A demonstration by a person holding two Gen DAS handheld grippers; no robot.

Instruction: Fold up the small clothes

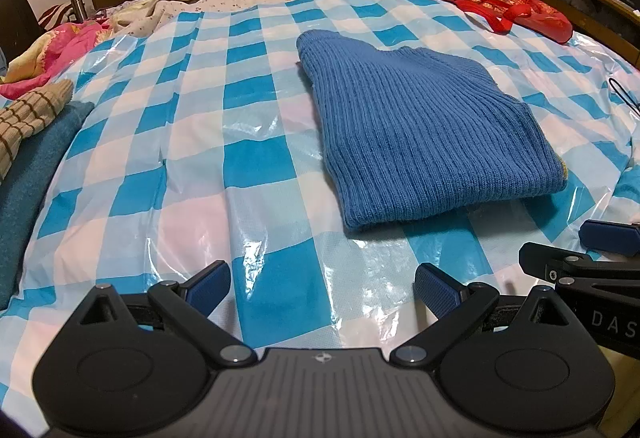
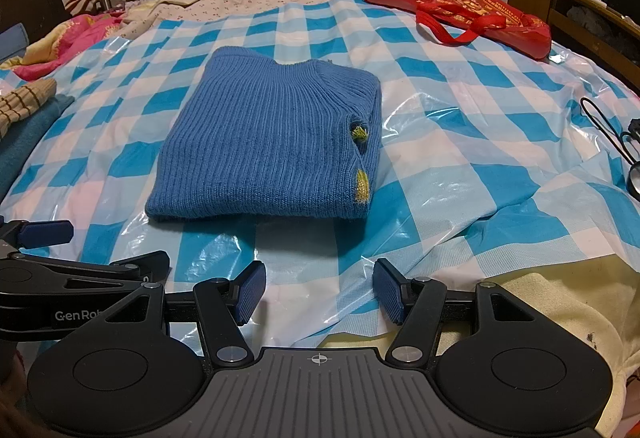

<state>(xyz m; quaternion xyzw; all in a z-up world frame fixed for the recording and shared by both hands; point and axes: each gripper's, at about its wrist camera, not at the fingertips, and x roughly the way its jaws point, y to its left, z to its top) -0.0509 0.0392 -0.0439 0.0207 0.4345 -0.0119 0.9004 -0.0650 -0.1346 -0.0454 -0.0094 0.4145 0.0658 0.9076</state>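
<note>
A blue ribbed knit sweater (image 1: 424, 126) lies folded into a compact rectangle on the blue-and-white checked plastic sheet (image 1: 240, 158) that covers the bed. It also shows in the right wrist view (image 2: 272, 146), with small yellow patches at its right edge. My left gripper (image 1: 322, 292) is open and empty, hovering over the sheet in front of the sweater. My right gripper (image 2: 319, 292) is open and empty, just short of the sweater's near edge. Each gripper shows at the side of the other's view.
A red bag (image 2: 460, 6) lies at the far right of the bed. A teal cloth with a beige striped knit (image 1: 28, 118) lies at the left. Pink bedding (image 1: 52, 54) is bunched at far left. A black cable (image 2: 616, 134) lies at right. Wooden furniture (image 2: 568, 10) stands beyond.
</note>
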